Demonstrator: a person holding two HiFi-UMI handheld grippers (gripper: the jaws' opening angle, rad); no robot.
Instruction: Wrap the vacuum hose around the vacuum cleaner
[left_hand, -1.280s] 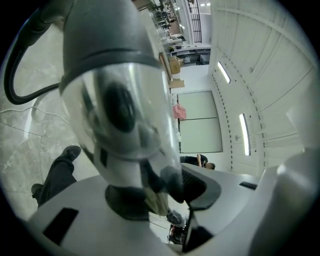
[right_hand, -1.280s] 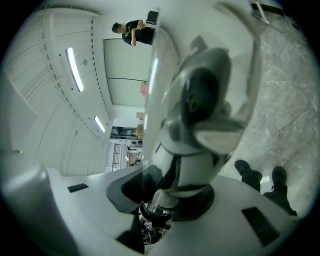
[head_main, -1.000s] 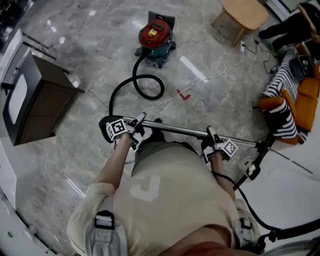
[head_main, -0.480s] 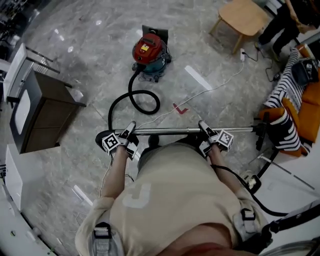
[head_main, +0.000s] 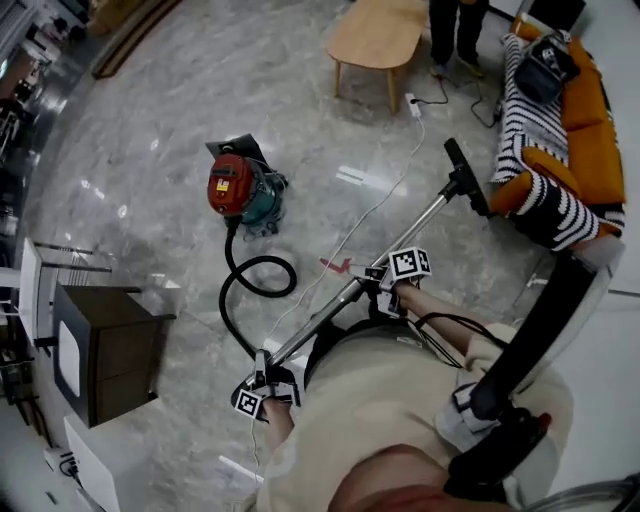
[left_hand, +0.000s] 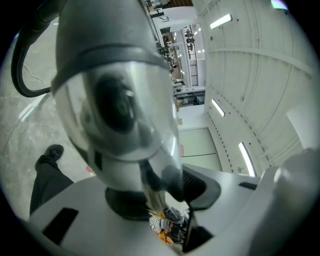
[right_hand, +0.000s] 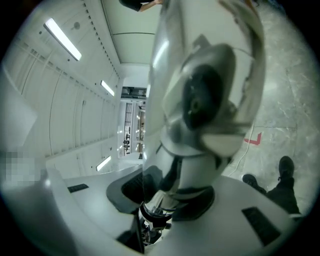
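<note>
The red vacuum cleaner (head_main: 238, 190) stands on the marble floor at the upper left of the head view. Its black hose (head_main: 250, 285) loops over the floor to the grip end of the metal wand (head_main: 330, 312). My left gripper (head_main: 262, 380) is shut on that lower end. My right gripper (head_main: 385, 290) is shut on the wand further up. The wand slants up to the right and ends in the black floor nozzle (head_main: 465, 180). In the left gripper view the chrome tube (left_hand: 152, 197) sits between the jaws under a grey cuff (left_hand: 115, 100). The right gripper view shows the tube (right_hand: 157, 200) clamped likewise.
A white power cord (head_main: 370, 215) runs from a power strip (head_main: 412, 103) across the floor past a red floor mark (head_main: 338, 266). A wooden table (head_main: 375, 35) is at the top, an orange sofa with a striped blanket (head_main: 560, 120) at the right, a dark cabinet (head_main: 95, 350) at the left.
The wand has swung from lying level across in front of the person to slanting up to the right. The left gripper came down and nearer, the right went up. Both grips stayed.
</note>
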